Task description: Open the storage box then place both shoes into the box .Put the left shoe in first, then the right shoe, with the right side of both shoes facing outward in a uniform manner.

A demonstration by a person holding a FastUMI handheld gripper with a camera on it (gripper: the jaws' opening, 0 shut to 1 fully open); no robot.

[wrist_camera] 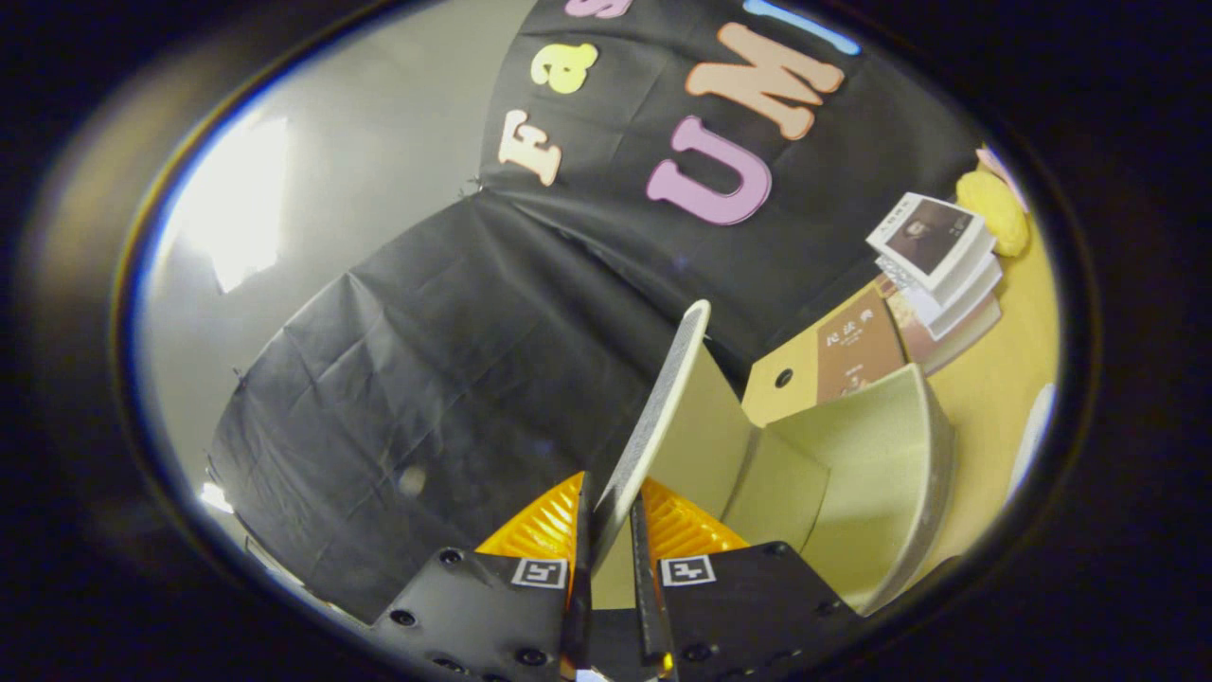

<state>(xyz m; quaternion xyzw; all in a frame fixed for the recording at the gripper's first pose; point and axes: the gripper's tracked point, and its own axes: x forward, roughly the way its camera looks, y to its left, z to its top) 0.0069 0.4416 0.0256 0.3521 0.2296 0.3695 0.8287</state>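
My gripper is shut on the edge of the storage box's lid, a thin pale panel that runs up and away from between the fingers. The lid stands raised, seen nearly edge-on. To the right of it the box shows its pale greenish inside walls, and the curved far wall rises beside the lid. The whole view is tilted, with the table sloping up to the right. The box's bottom is hidden behind the right finger.
A wooden table lies beyond the box. A stack of books sits on it, with a brown book lying flat nearer the box and a yellow soft thing behind the stack.
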